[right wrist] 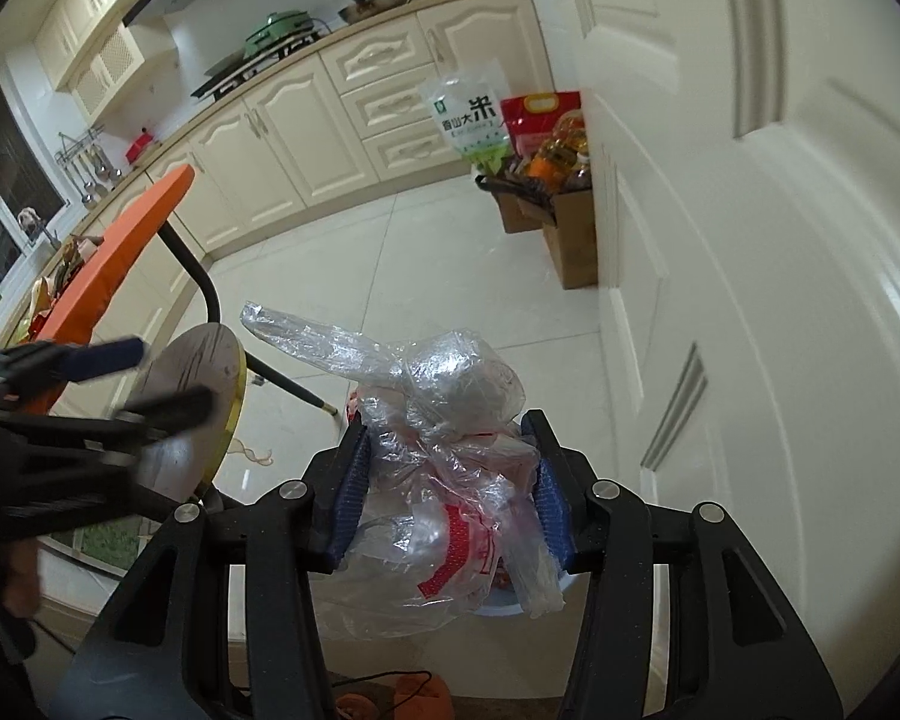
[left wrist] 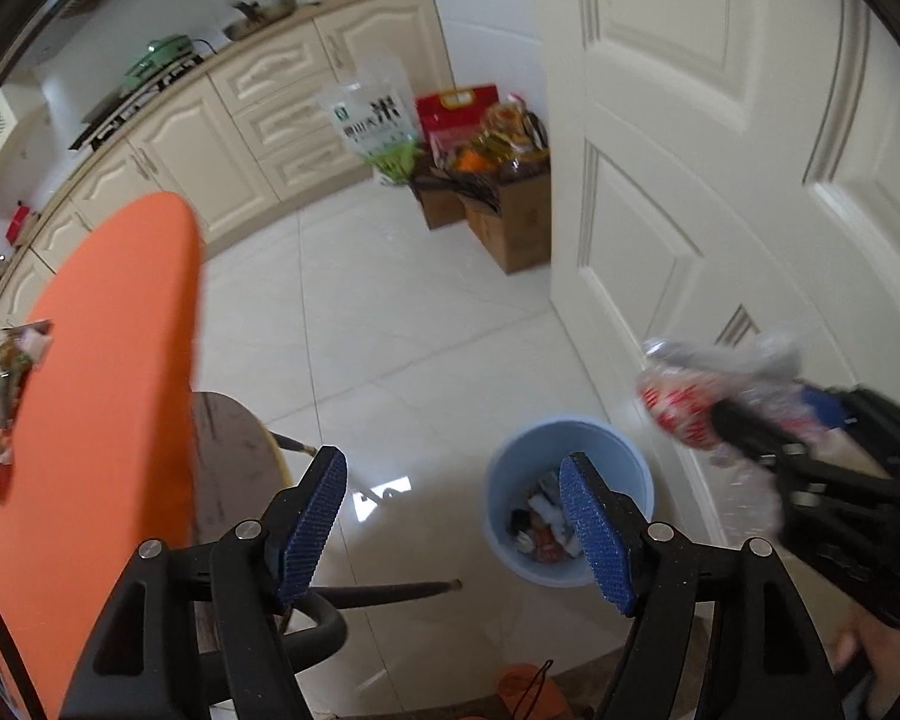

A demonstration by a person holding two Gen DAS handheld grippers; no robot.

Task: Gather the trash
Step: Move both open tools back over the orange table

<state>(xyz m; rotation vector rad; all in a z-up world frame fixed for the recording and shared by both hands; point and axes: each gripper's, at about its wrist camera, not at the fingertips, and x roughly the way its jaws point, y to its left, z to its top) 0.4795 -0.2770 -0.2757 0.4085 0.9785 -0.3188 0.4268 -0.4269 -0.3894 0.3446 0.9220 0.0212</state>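
Note:
My right gripper (right wrist: 447, 438) is shut on a crumpled clear plastic bag (right wrist: 444, 396) with red print; the bag bulges up between both blue pads. In the left wrist view that bag (left wrist: 690, 384) hangs in the right gripper (left wrist: 744, 420) at the right, above and to the right of a light blue bin (left wrist: 504, 516). The bin stands on the floor by the door and holds some trash (left wrist: 543, 531). My left gripper (left wrist: 453, 480) is open with nothing between its fingers, above the floor just left of the bin. A sliver of the bin (right wrist: 498, 606) shows under the bag.
An orange table (left wrist: 108, 360) with wrappers (left wrist: 12, 372) on it fills the left. A round wooden stool (left wrist: 234, 456) stands under its edge. A white door (left wrist: 720, 180) closes off the right. Cardboard boxes (left wrist: 510, 216) of groceries sit against the cabinets (left wrist: 258, 120).

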